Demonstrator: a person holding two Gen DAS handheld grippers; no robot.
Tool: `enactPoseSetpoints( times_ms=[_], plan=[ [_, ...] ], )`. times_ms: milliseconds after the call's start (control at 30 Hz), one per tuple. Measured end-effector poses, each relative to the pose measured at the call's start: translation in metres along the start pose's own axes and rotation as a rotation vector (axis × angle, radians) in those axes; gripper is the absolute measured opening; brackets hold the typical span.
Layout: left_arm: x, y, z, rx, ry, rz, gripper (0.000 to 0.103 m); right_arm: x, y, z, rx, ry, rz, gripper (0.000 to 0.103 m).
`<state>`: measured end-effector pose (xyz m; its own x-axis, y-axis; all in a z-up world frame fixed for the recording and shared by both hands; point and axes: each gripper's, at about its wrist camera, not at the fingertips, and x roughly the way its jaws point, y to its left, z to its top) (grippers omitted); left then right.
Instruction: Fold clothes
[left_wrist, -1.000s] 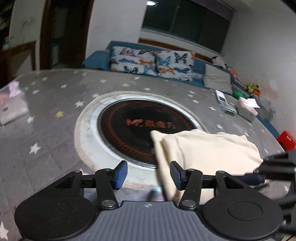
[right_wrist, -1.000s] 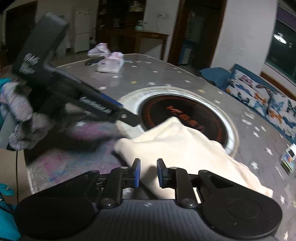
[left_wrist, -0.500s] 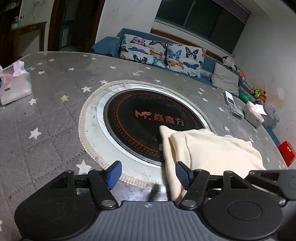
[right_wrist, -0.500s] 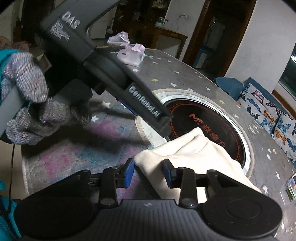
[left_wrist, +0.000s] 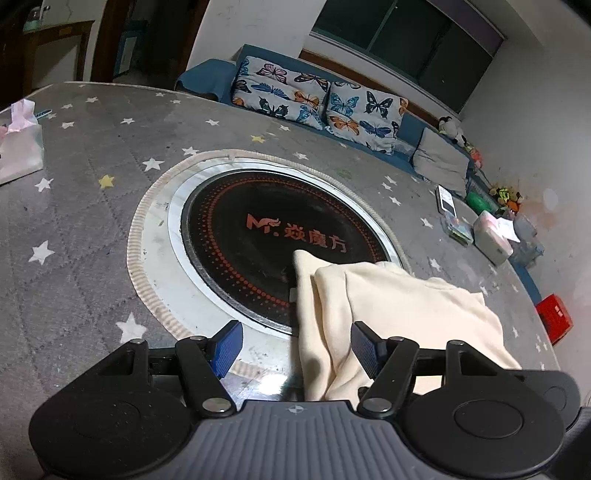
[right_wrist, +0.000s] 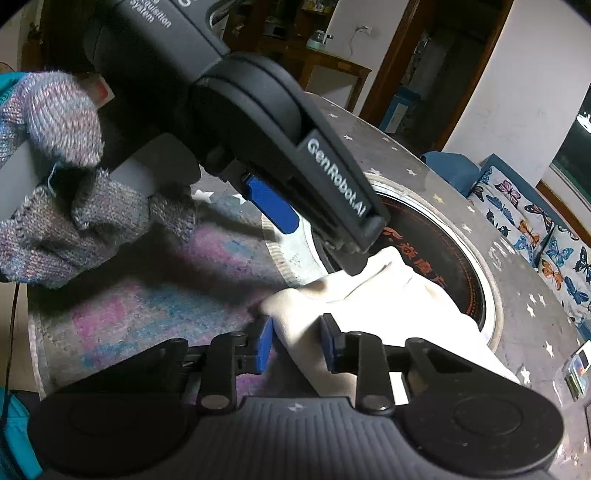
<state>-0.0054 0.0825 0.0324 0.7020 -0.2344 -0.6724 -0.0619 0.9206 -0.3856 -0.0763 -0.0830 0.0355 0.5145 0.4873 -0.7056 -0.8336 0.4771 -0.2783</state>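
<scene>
Both grippers have opened up over the last second. Right gripper (right_wrist: 296, 341): jaws were near-shut a second ago, now part-open and straddling the near corner of the cream garment (left_wrist: 402, 314), not pinching it. Left gripper (left_wrist: 295, 345): jaws wide open, garment's left edge lying between them, nothing clamped; it has also risen, since the view now looks down steeper on the tabletop.

The cloth has barely shifted and lies doubled over, upper layer stacked on lower. Reads as a release after a fold, or jaws set for a fresh grip; can't settle which.

Garment sits at 4 o'clock of the black round hob plate (left_wrist: 258, 236), its far corner overlapping the plate.

Surface: grey star-print tabletop (left_wrist: 81, 206), tissue pack (left_wrist: 18, 147) at 9 o'clock, small boxes (left_wrist: 491, 236) at 3 o'clock. Room: dim, butterfly cushions (left_wrist: 317, 96) on a blue sofa at 12 o'clock, dark window above. A gloved hand (right_wrist: 55, 177) holds the left unit.
</scene>
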Motion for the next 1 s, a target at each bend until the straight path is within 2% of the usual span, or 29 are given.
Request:
enactPoseSetpoints(
  times_ms=[133,233,433,567,800,967,1000],
  plan=[
    [0.001,0.005,0.002,-0.044,0.001,-0.008,0.069,-0.002,-0.007,-0.003,0.050,-0.013,0.007,0.013],
    [0.003,0.010,0.004,-0.094,0.011,-0.029,0.069,-0.007,-0.018,-0.003,0.134,-0.029,0.042,0.008],
    [0.012,0.015,0.007,-0.221,0.045,-0.096,0.069,-0.018,-0.037,-0.001,0.247,-0.070,0.081,0.007],
    [0.022,0.015,0.009,-0.276,0.064,-0.115,0.069,-0.029,-0.048,-0.002,0.296,-0.100,0.097,0.007],
    [0.036,0.008,0.008,-0.334,0.090,-0.162,0.069,-0.037,-0.057,-0.002,0.327,-0.134,0.108,0.006],
    [0.046,0.004,0.007,-0.372,0.106,-0.194,0.066,-0.041,-0.063,-0.005,0.341,-0.153,0.123,0.006],
    [0.047,0.004,0.007,-0.377,0.108,-0.199,0.063,-0.042,-0.063,-0.005,0.343,-0.156,0.127,0.006]
  ],
)
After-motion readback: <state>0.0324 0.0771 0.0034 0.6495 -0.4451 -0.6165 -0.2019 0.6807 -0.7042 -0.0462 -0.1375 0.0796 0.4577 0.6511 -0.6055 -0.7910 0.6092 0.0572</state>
